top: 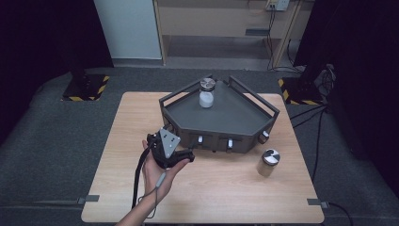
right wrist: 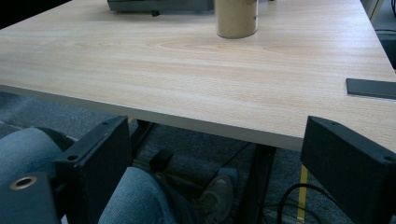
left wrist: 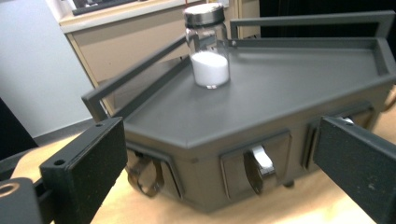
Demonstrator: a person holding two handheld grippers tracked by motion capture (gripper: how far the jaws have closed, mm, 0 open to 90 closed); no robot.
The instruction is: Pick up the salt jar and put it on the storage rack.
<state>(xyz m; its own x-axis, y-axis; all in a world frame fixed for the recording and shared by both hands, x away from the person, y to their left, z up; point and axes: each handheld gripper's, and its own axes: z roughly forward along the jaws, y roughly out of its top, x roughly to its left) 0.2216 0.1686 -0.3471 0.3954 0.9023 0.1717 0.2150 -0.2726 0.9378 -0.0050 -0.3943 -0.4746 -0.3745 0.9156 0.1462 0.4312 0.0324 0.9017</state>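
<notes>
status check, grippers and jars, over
Left gripper open, at the tray front. Right gripper open, below table edge. White-powder jar upright on tray; path clear.

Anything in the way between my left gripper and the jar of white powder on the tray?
Only the tray's own front wall and bare grey floor lie between the open left gripper and the jar of white powder, as the left gripper view shows.

The left hand (top: 157, 172) comes in from the bottom edge, palm up, and holds the left gripper (top: 164, 141) over the counter (top: 141, 113), its grey plate on top. Its jaws stand wide apart with nothing between them. The right gripper (right wrist: 215, 163) hangs low by the person's knees, below the counter edge, jaws also wide apart.
</notes>
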